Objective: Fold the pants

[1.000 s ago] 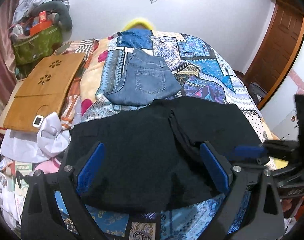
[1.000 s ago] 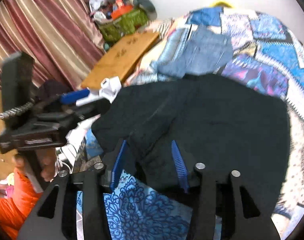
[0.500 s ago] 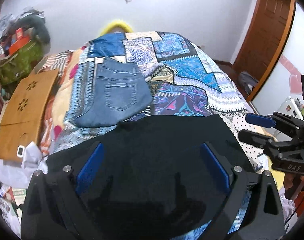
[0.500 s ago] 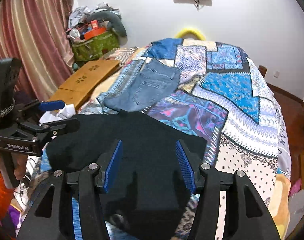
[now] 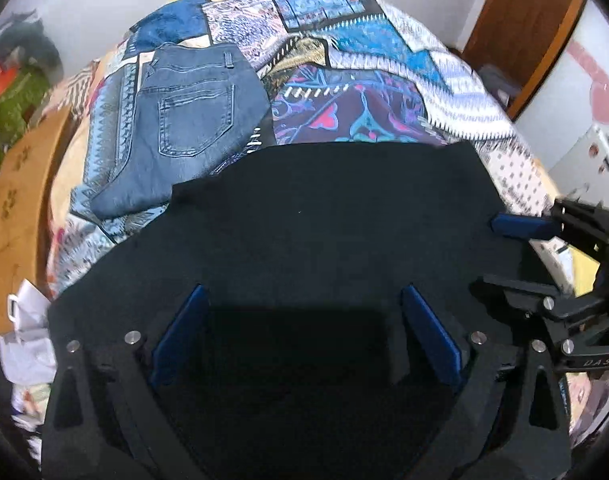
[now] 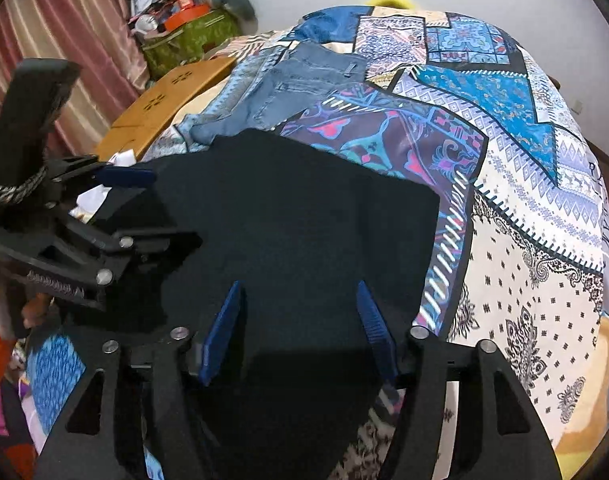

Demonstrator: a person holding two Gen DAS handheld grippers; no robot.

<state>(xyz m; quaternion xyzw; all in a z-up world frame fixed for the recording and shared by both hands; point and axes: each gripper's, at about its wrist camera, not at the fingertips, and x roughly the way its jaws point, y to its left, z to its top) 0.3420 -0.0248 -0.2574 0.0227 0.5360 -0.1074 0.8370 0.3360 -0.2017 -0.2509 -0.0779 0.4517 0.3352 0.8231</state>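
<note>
Black pants (image 5: pixel 324 216) lie spread flat on the near part of the patterned bed; they also show in the right wrist view (image 6: pixel 300 216). My left gripper (image 5: pixel 304 328) is open, low over the pants' near left part, nothing between its blue pads. My right gripper (image 6: pixel 298 328) is open over the pants' near right part, also empty. Each gripper shows in the other's view: the right one at the pants' right edge (image 5: pixel 544 248), the left one at their left edge (image 6: pixel 104 208).
Folded blue jeans (image 5: pixel 176 128) lie on the patchwork quilt (image 5: pixel 368 60) beyond the black pants. A wooden lap table (image 5: pixel 16 208) and white cloth (image 5: pixel 24 328) sit at the bed's left side. A cluttered green bag (image 6: pixel 184 36) and striped curtain (image 6: pixel 64 32) stand left; a wooden door (image 5: pixel 536 32) stands right.
The bunched black pants have been spread flat. Both grippers have dropped closer to the fabric, and both views have tilted down toward the bed.
</note>
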